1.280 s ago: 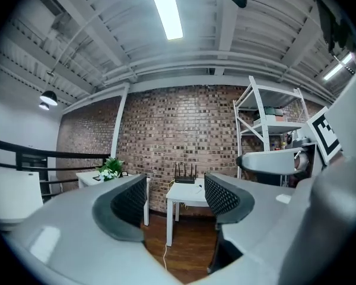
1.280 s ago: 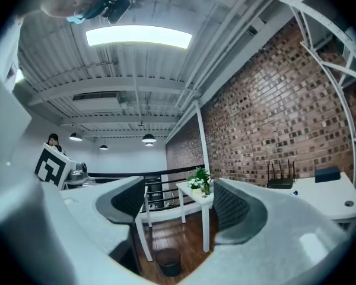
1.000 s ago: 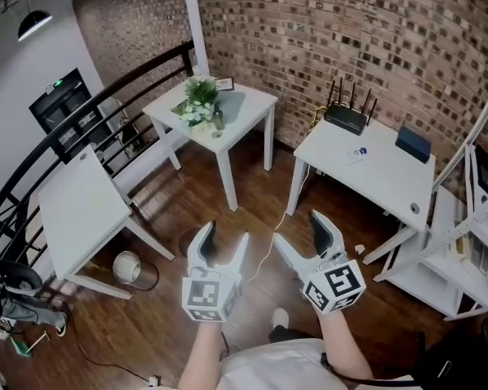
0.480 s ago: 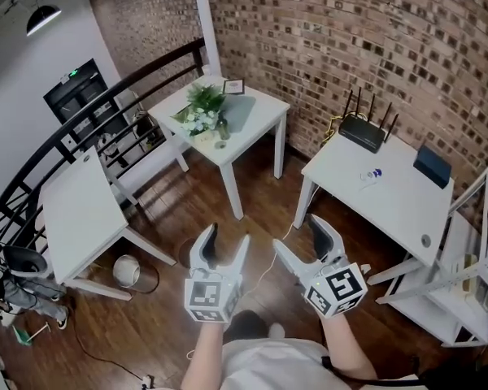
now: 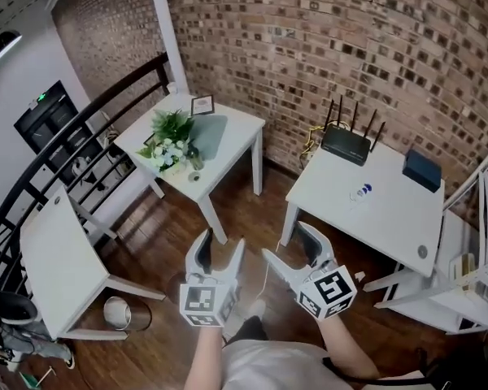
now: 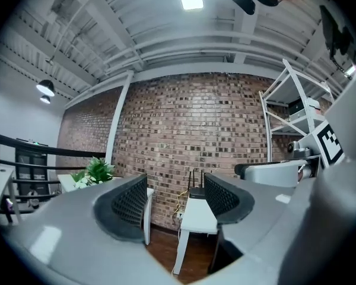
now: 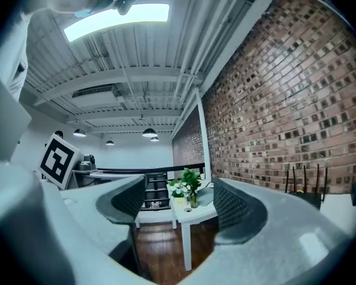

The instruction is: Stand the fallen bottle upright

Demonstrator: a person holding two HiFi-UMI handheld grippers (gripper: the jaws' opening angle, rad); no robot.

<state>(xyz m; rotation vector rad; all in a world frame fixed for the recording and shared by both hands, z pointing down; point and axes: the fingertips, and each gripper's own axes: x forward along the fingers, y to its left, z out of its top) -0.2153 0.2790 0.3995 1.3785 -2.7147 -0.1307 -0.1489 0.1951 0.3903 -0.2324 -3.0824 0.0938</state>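
The left gripper [image 6: 175,199] has its fingers released, with only open air between the pads. The right gripper [image 7: 181,203] is spread and empty in the same way. Both point level, side by side above the wooden floor [image 5: 159,331], which I judge to be a ready posture, since nothing is within reach to grasp. Ahead and to the right of the right gripper's fingers, well apart, the bottle [image 5: 359,192] lies on its side on the white desk [image 5: 374,227]. It lies nearer the fingers than the router [image 5: 346,143] and dark box [image 5: 423,169] by the wall. The approach comes first.
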